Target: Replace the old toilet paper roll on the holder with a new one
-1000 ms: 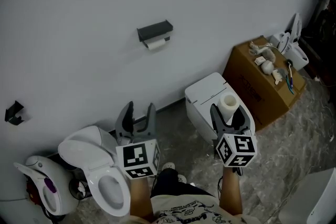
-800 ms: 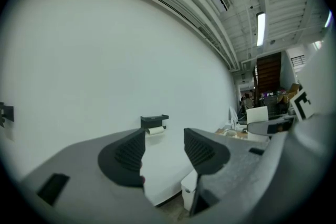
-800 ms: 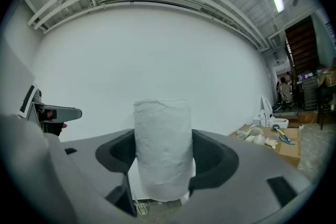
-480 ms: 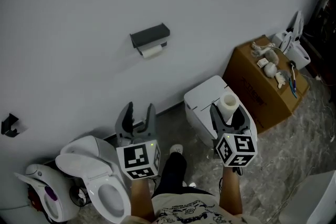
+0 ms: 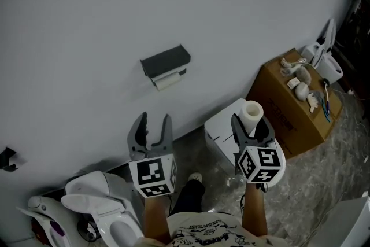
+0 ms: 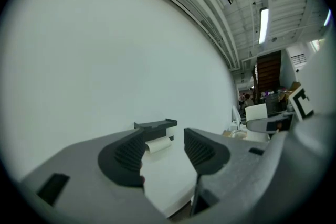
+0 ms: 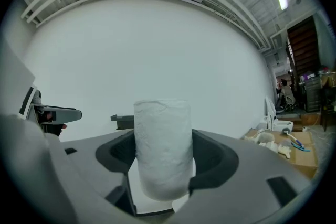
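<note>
A dark grey holder (image 5: 166, 61) is fixed to the white wall, with a thin, nearly used-up white roll (image 5: 169, 81) hanging under it. The holder (image 6: 156, 125) and old roll (image 6: 158, 145) also show between the jaws in the left gripper view. My left gripper (image 5: 152, 126) is open and empty, below the holder and some way off the wall. My right gripper (image 5: 252, 122) is shut on a full new toilet paper roll (image 5: 252, 114), held upright (image 7: 161, 147) between the jaws.
A white toilet cistern (image 5: 224, 126) stands below the right gripper. A cardboard box (image 5: 291, 104) with small items on top sits to the right. An open toilet bowl (image 5: 99, 198) lies at the lower left. The person's dark trouser leg and shoe (image 5: 191, 191) are below.
The view has shifted so the holder now lies lower and closer to the left gripper. Both grippers keep their pose; the right still holds the new roll.
</note>
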Available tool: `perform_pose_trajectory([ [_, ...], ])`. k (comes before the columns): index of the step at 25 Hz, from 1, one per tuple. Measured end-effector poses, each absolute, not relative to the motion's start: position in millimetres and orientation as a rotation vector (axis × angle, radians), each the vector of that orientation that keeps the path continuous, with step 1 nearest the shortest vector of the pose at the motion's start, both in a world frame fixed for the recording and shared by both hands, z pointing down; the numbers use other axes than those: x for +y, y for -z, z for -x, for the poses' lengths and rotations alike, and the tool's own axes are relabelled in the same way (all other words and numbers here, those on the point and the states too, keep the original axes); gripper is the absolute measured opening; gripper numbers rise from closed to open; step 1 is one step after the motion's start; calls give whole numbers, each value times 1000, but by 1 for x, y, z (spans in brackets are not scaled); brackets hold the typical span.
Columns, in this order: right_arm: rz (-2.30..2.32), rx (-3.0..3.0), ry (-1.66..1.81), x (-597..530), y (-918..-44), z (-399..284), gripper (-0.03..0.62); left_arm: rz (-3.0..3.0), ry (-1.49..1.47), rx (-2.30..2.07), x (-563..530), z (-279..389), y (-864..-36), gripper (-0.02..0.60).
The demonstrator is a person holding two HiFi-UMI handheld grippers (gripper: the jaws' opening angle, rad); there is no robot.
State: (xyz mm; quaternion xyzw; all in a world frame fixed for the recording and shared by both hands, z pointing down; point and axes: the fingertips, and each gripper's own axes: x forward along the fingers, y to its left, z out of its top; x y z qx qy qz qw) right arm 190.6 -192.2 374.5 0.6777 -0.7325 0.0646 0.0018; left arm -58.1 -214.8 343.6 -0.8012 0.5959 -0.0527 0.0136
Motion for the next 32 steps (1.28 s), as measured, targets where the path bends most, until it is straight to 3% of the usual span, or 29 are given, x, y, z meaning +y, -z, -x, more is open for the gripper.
perform_pose_trajectory([
  [15, -2109, -2322, -169, -328, -363, -177, 318, 2458, 182, 1831, -345, 66, -331, 215],
  [32, -1989, -2396, -200, -392, -364, -174, 318, 2391, 253, 1921, -384, 65, -334, 215],
])
